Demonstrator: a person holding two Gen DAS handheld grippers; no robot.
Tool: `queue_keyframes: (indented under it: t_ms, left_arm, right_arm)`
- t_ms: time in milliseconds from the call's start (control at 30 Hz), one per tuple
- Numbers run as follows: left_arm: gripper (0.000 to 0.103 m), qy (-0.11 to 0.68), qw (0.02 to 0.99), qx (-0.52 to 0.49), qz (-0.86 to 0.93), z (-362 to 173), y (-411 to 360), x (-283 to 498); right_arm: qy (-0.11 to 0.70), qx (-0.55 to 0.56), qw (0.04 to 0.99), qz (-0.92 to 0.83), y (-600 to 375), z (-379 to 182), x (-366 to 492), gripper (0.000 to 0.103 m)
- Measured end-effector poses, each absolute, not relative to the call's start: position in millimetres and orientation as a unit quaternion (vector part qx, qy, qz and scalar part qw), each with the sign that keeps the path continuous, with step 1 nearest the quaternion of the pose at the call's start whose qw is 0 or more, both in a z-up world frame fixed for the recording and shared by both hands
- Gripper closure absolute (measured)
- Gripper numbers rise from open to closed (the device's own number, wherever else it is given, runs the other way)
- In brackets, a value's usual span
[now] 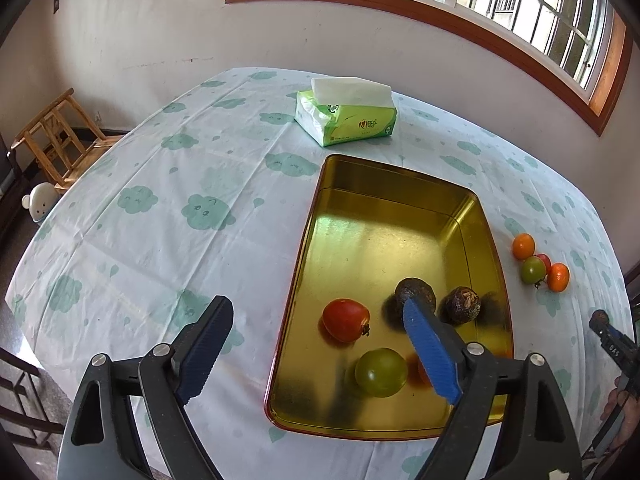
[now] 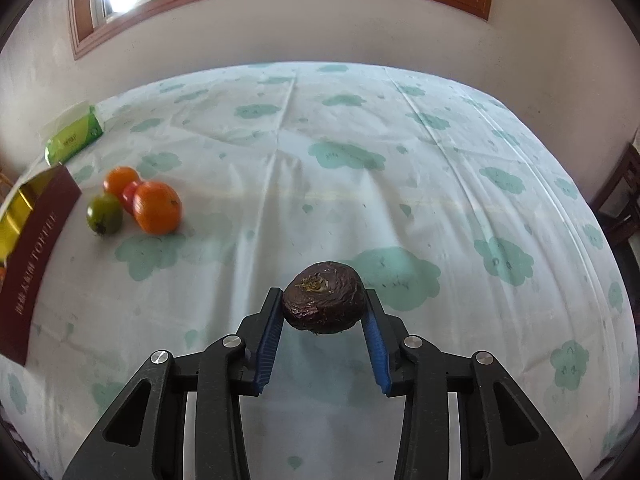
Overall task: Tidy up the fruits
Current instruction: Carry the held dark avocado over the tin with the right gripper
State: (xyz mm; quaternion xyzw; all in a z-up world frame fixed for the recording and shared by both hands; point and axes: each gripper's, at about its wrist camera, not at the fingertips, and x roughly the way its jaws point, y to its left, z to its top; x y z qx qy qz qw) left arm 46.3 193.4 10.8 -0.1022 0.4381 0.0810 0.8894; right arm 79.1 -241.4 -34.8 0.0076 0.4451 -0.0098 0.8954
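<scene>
While right claw (image 2: 323,312) grips wrinkled fruit (image 2: 324,298), tin (image 2: 38,216) is cropped.

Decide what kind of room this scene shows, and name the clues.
Probably a home dining room: a table under a cloud-print tablecloth, a tissue pack on it, a wood-framed barred window, a wooden chair.

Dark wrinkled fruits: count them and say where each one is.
3. Two lie in the gold tin: one behind the left gripper's fingertip, one beside it. The third is clamped in the right gripper.
</scene>
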Motion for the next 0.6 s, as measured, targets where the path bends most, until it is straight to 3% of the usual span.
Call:
queue_keyframes:
  t_ms: [267, 600]
  left_arm:
    - [0.012, 0.439, 0.887, -0.115, 0.087, 8.6, 201.3, 42.9]
    - [0.007, 0.438, 0.885, -0.123, 0.1, 9.7, 216.8, 34.4]
  right_arm:
    - [0.403, -0.012, 0.907, 0.119, -146.9, 12.4, 81.8, 0.063]
    - [0.388, -0.062, 0.875, 0.283, -12.1, 22.9, 68.6, 0.063]
